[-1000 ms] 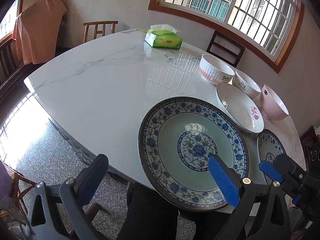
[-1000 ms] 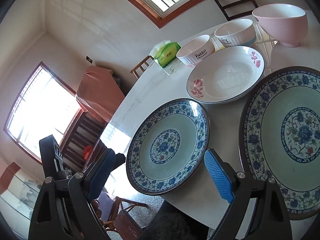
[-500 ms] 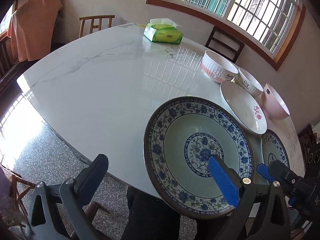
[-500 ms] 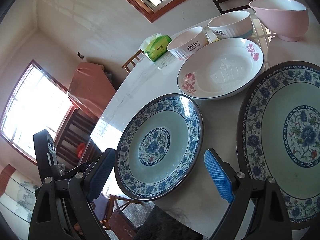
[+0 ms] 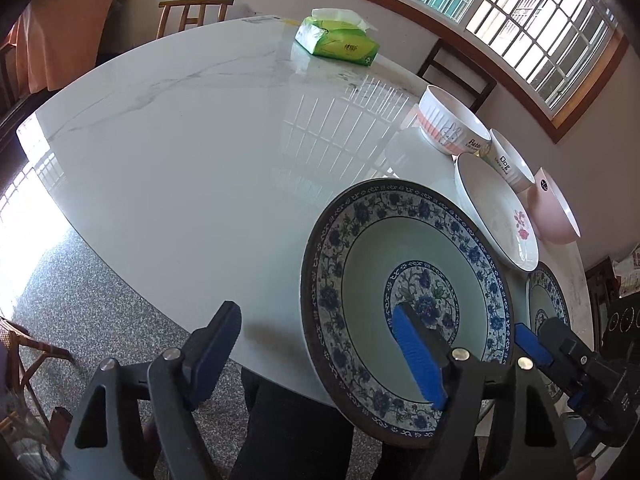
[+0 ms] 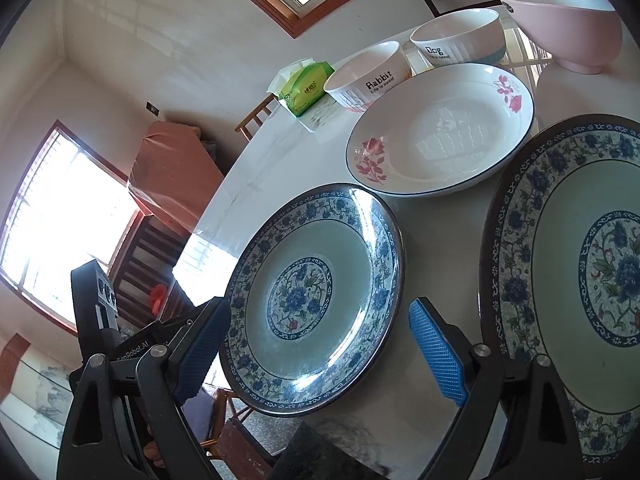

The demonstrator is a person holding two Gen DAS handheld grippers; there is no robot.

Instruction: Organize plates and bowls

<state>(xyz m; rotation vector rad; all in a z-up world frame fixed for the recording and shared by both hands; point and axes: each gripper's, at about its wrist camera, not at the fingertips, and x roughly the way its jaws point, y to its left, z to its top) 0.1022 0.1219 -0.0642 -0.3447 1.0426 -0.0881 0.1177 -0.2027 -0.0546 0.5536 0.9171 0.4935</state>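
A blue-and-white flowered plate (image 5: 404, 288) (image 6: 316, 300) lies at the table's near edge. My left gripper (image 5: 316, 352) straddles its left rim. One pad hangs over the plate's well, the other outside the rim, and the jaws are closing without touching it. My right gripper (image 6: 320, 350) is open, and the same plate shows between its fingers from the other side. A second flowered plate (image 6: 580, 280) lies to the right. Behind them are a white rose plate (image 6: 440, 132), a Rabbit bowl (image 6: 368, 76), a Dog bowl (image 6: 456, 36) and a pink bowl (image 6: 560, 20).
The white marble table (image 5: 180, 140) stretches bare to the left and back, with a green tissue pack (image 5: 336, 36) at its far side. Wooden chairs (image 5: 192, 12) stand around it. A person's dark clothing shows below the near edge.
My left gripper has come closer to and lower over the flowered plate, and its jaws have narrowed. The right gripper has edged slightly nearer the plates.
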